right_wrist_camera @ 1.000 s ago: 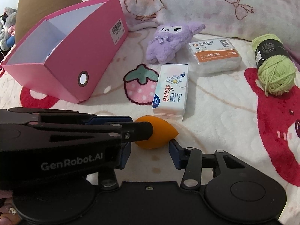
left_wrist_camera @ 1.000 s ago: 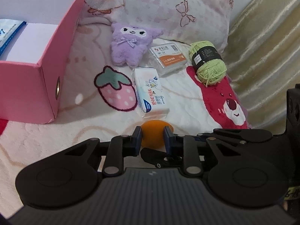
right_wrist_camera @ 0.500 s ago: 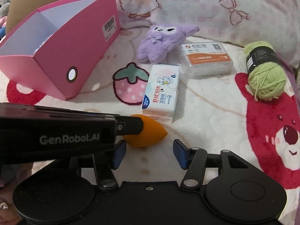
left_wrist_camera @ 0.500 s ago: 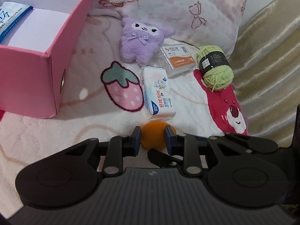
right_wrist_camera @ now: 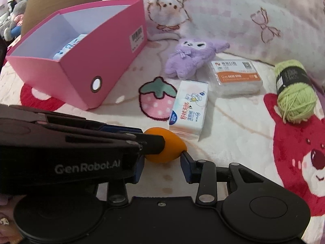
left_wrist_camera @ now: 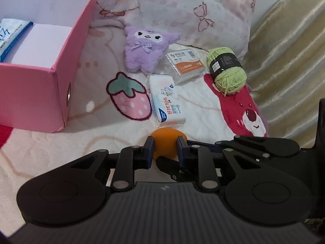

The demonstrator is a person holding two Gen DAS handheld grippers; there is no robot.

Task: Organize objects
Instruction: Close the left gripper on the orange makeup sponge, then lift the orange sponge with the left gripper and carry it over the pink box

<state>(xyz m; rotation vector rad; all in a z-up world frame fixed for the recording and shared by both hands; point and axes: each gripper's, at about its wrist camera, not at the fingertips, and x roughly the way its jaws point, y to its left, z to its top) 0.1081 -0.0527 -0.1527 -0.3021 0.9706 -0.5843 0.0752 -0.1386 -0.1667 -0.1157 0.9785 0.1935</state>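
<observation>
An orange egg-shaped sponge [left_wrist_camera: 165,137] is pinched between the pads of my left gripper [left_wrist_camera: 165,142], whose jaws are tightening on it just above the blanket. In the right wrist view the sponge [right_wrist_camera: 172,148] sits at the fingertips of my right gripper [right_wrist_camera: 161,158], whose jaws are closing. One right fingertip [right_wrist_camera: 183,155] touches the sponge's pointed end. The other is hidden behind the left gripper [right_wrist_camera: 154,142]. The pink box [right_wrist_camera: 81,85] stands open at the left with a blue-and-white packet [right_wrist_camera: 67,48] inside.
Lying on the printed blanket are a wet-wipe pack [right_wrist_camera: 190,109], a purple plush [right_wrist_camera: 191,57], a clear box with an orange label [right_wrist_camera: 235,77] and a ball of green yarn [right_wrist_camera: 294,93]. Pillows line the back. A gold curtain [left_wrist_camera: 284,61] hangs at the right.
The right jaws spread away from the sponge, then came back in onto its ends. The left gripper kept its hold, and both hands stayed almost in place.
</observation>
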